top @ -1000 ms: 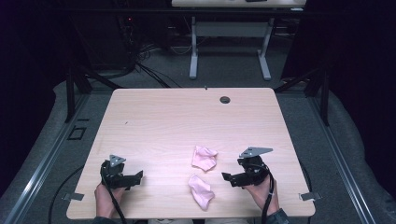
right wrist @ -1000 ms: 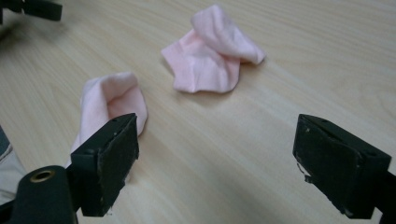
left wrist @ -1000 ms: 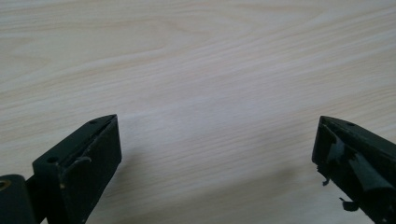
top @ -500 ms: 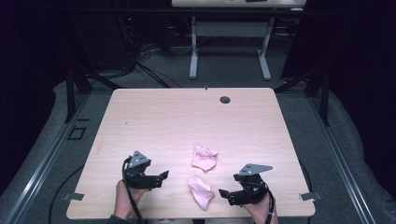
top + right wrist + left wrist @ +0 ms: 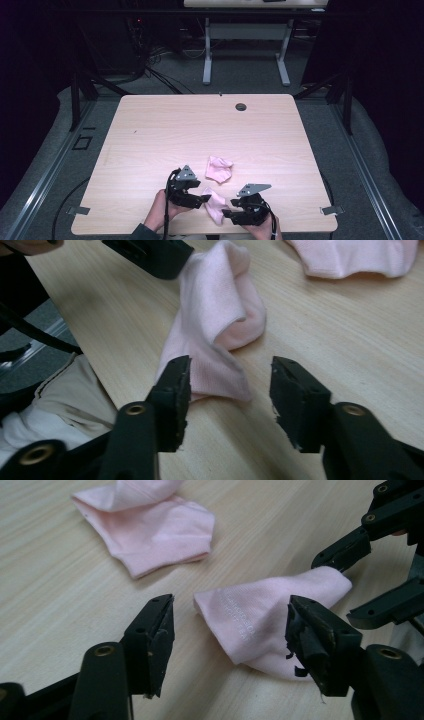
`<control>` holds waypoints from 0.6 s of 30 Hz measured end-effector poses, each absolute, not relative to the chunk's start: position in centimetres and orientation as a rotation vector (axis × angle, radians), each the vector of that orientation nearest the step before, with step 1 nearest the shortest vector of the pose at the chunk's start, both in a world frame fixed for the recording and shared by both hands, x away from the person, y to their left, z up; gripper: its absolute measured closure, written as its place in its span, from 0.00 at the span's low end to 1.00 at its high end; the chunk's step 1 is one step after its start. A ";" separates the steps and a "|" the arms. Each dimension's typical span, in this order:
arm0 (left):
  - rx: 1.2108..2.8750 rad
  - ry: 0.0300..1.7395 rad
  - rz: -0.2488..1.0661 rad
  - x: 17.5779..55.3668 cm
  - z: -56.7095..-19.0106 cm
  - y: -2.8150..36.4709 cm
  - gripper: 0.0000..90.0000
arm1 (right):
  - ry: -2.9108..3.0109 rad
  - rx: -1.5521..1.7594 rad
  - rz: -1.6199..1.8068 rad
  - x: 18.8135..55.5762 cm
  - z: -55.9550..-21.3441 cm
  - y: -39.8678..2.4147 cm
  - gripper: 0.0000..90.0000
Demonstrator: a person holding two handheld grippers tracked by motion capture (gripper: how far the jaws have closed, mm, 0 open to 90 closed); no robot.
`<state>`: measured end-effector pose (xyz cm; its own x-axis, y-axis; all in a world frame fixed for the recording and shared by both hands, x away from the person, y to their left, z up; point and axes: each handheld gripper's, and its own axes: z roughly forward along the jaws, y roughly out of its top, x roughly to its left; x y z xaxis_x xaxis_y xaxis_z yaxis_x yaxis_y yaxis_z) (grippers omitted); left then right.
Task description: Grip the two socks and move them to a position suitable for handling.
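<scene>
Soft matt pink cloth sock (image 5: pixel 260 625) on smooth, seemingly laminated wood-grain table (image 5: pixel 165 130).

left gripper (image 5: pixel 204 199), right gripper (image 5: pixel 226 214), fingers closing, unclamped

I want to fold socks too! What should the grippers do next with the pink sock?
Probably close both on the near sock. The left gripper and right gripper each have open jaws, just closing in, around opposite ends of it, pads not yet pressing.

Light wood table (image 5: pixel 165 130) carried two pink socks: near sock (image 5: pixel 215 204) lay crumpled close to front edge, far sock (image 5: pixel 219 169) lay just beyond it, apart. Small dark round thing (image 5: pixel 241 106), possibly cable hole, near back edge.
</scene>
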<state>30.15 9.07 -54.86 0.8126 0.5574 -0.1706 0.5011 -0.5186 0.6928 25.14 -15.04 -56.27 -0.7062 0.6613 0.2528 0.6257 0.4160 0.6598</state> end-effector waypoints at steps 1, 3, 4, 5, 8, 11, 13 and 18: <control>2.234 0.762 0.085 30.2 -55.0 8.9 0.48 | 2.605 1.188 1.195 25.3 -56.4 -15.0 0.65; 2.255 0.741 0.075 30.2 -55.4 8.6 0.56 | 2.612 1.187 1.208 25.4 -56.6 -14.9 0.73; 2.259 0.735 0.067 30.2 -55.6 8.4 0.62 | 2.616 1.186 1.204 25.4 -56.7 -14.9 0.76; 2.271 0.726 0.070 30.1 -55.7 8.2 0.64 | 2.624 1.192 1.203 25.4 -56.9 -14.8 0.80; 2.288 0.720 0.081 29.9 -56.0 7.9 0.79 | 2.629 1.197 1.197 25.5 -57.3 -14.6 0.91; 2.272 0.722 0.082 29.7 -56.4 7.9 0.95 | 2.627 1.201 1.205 25.6 -57.3 -14.8 0.96; 2.244 0.739 0.093 29.5 -56.4 7.8 0.97 | 2.615 1.209 1.192 25.6 -57.2 -15.1 0.96; 2.184 0.754 0.086 29.0 -55.0 8.0 0.98 | 2.554 1.221 1.182 25.9 -55.7 -16.5 0.97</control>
<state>29.02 8.00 -54.99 0.8196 0.5435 -0.1813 0.4883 -0.4972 0.7172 25.93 -16.54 -55.68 -0.6808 0.6904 0.2448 0.6335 0.3871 0.6699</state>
